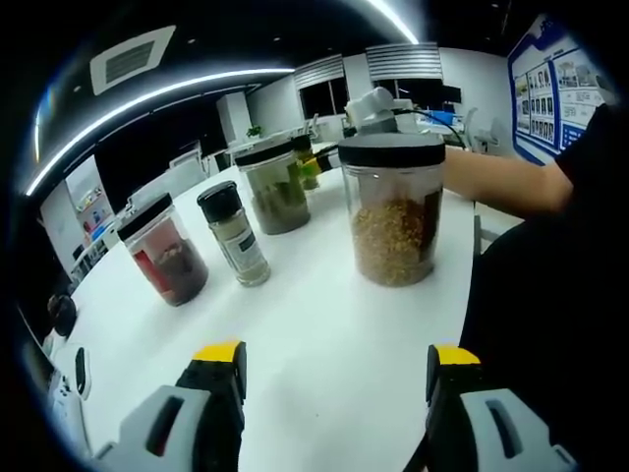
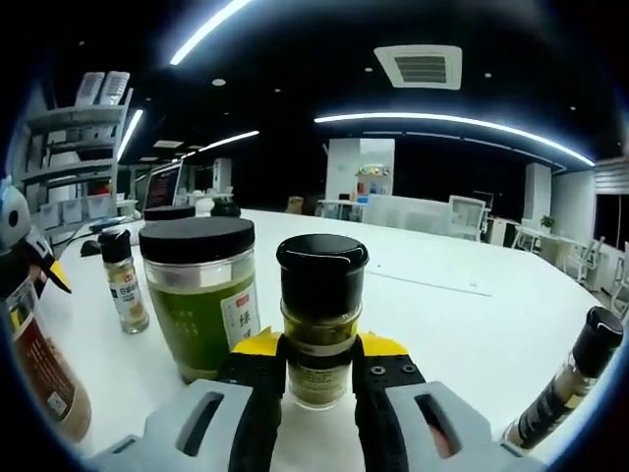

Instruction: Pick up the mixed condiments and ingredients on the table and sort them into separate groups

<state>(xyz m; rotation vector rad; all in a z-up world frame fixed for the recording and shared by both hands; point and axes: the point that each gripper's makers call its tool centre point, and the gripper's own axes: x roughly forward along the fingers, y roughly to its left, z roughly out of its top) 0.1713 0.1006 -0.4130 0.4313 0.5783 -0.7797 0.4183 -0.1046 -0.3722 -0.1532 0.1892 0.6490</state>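
Right gripper (image 2: 319, 379) had its fingers clamped around a small black-capped spice bottle (image 2: 320, 315), just right of a green-filled jar (image 2: 201, 295) on the table (image 2: 472, 315). Left gripper (image 1: 334, 379) was wide open, holding nothing, facing a grain jar (image 1: 393, 211). Sorting looked barely started, most jars seemed ungrouped

In the left gripper view, four jars stand in a row on the surface (image 1: 324, 324): a big jar (image 1: 395, 211) right, a small bottle (image 1: 234, 234) left of it, two tubs (image 1: 167, 248) (image 1: 275, 187) beside that.
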